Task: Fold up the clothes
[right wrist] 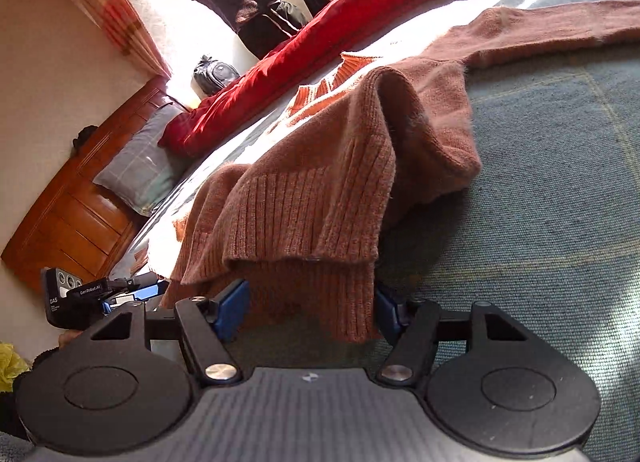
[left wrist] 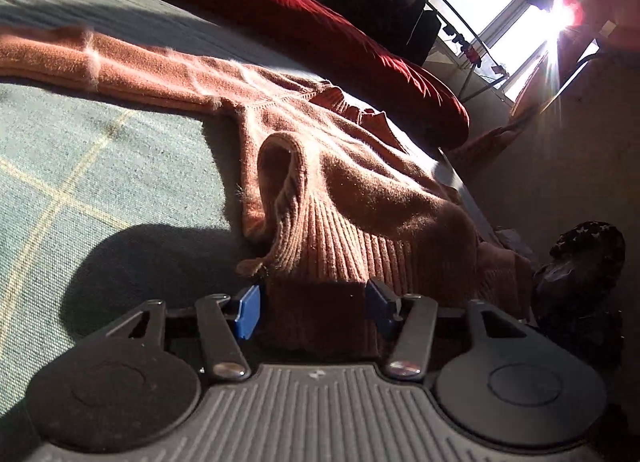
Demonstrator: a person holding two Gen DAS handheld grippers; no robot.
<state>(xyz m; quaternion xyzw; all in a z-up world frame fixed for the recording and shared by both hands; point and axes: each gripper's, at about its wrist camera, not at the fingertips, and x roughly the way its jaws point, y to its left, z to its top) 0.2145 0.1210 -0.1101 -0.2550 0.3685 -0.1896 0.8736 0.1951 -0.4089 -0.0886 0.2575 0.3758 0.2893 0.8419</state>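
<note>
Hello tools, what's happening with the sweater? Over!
Left tool open, ribbed hem between its fingers. Right tool open around hem too. Orange sweater bunched on the green bedspread. Nothing blocking.

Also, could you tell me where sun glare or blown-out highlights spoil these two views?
Left wrist view: a sun flare bursts through the window at upper right, streaking the frame. Right wrist view: the window area and a patch of bedspread are blown out white.

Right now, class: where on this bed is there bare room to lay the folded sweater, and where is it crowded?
Bare blanket lies beside the sweater, below its outstretched sleeve. It is crowded along the red quilt and toward the pillow.
</note>
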